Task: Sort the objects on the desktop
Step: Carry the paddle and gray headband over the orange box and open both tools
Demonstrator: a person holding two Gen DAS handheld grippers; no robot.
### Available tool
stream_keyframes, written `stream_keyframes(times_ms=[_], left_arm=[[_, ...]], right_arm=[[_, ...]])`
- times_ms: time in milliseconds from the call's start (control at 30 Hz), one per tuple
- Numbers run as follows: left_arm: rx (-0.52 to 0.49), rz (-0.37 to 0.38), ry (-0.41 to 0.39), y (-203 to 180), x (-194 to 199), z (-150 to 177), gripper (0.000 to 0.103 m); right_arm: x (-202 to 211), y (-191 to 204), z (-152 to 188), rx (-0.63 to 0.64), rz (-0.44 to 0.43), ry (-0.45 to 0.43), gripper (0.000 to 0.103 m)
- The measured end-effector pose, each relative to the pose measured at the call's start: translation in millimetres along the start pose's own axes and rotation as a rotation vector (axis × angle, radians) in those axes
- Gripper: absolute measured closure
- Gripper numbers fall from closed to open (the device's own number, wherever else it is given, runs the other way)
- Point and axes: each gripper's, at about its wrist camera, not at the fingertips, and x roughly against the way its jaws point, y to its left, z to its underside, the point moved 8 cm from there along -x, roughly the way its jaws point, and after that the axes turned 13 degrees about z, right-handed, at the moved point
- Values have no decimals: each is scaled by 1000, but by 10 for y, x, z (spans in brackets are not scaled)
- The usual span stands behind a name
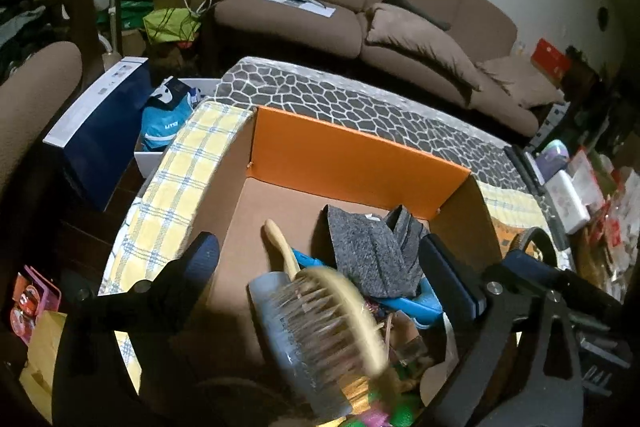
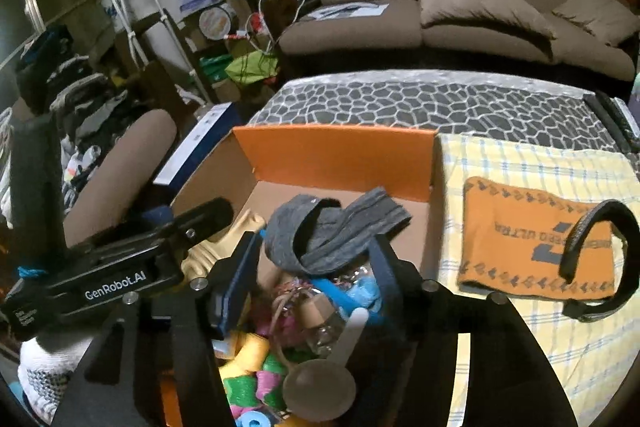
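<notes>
Jaws of the left gripper [image 1: 316, 255] stand wide apart over an open cardboard box [image 1: 360, 151] with an orange far flap; nothing is pressed between them. Left wrist view, contents: a wooden hairbrush [image 1: 332, 323], blurred, bristles showing, lying loose between the jaws, handle toward the far wall; a grey felt piece [image 1: 368, 251] beside it; a blue plastic item [image 1: 424, 303] under the felt. The box sits on a yellow checked cloth [image 1: 172, 183] on the worktop.

Right wrist view: the right gripper [image 2: 316, 259] is partly open above the same box, gripping nothing. Below it: a grey headband [image 2: 320, 231], a wooden spoon [image 2: 324, 383], coloured rolls [image 2: 256, 375] and a small glass bottle [image 2: 320, 323]. Outside the box, on the cloth to the right, lie an orange towel [image 2: 520, 239] and a black strap [image 2: 596, 259]. The left gripper shows at the left edge, over the brush.
</notes>
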Motion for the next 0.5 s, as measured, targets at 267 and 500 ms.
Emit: stream_keyframes(times_ms=[267, 500], left_arm=[[16, 54, -56, -135, 295, -53, 0], [-34, 82, -53, -514, 340, 27, 0]], right_arm=[[214, -231, -89, -16, 13, -20, 33], [375, -491, -95, -25, 30, -32, 18]])
